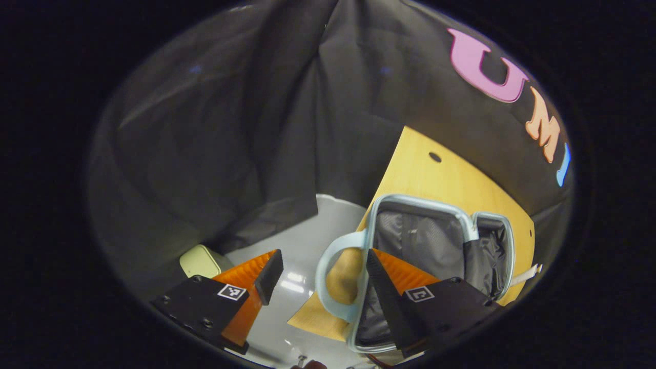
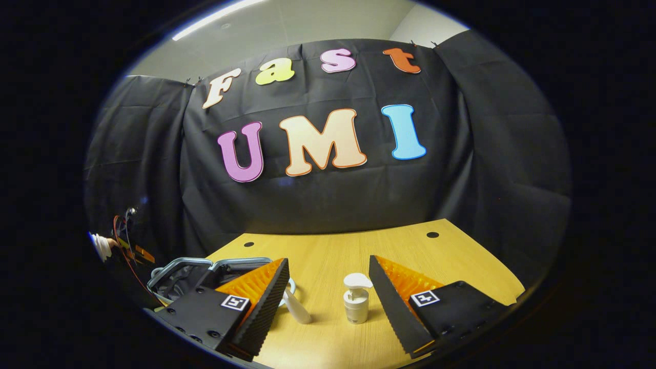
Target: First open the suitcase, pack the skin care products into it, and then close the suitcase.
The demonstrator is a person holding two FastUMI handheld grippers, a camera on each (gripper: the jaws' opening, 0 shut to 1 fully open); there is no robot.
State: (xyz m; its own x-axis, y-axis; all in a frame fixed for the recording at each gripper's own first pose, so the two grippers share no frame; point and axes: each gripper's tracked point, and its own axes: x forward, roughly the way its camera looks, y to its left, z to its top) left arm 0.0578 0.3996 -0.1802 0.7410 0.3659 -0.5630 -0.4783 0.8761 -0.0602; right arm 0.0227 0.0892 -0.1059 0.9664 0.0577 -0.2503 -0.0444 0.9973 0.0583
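In the left gripper view, a pale green object (image 1: 200, 260) sits at the lower left of the frame on the grey floor (image 1: 302, 246), partly behind the gripper's housing. The left gripper (image 1: 322, 279) has its fingers spread wide, pinching nothing; its left finger hangs over the floor and its right finger overlaps the suitcase. Right of centre, the suitcase (image 1: 425, 241) lies open on the wooden table (image 1: 430, 174), its light blue rim framing grey fabric lining in two halves, with a light blue handle (image 1: 328, 271) looping out at its left side over the table's edge. In the right gripper view, the open suitcase (image 2: 179, 277) shows at the lower left of the frame, by the table's left end, partly behind the right gripper's left finger. The right gripper (image 2: 328, 294) is likewise spread wide and pinches nothing. Between its fingers, on the wooden table (image 2: 333, 251), lies a small white tube (image 2: 297, 307), tilted on its side just beside the left finger, and to the right of it a white pump bottle (image 2: 356, 300) stands upright, apart from both fingers.
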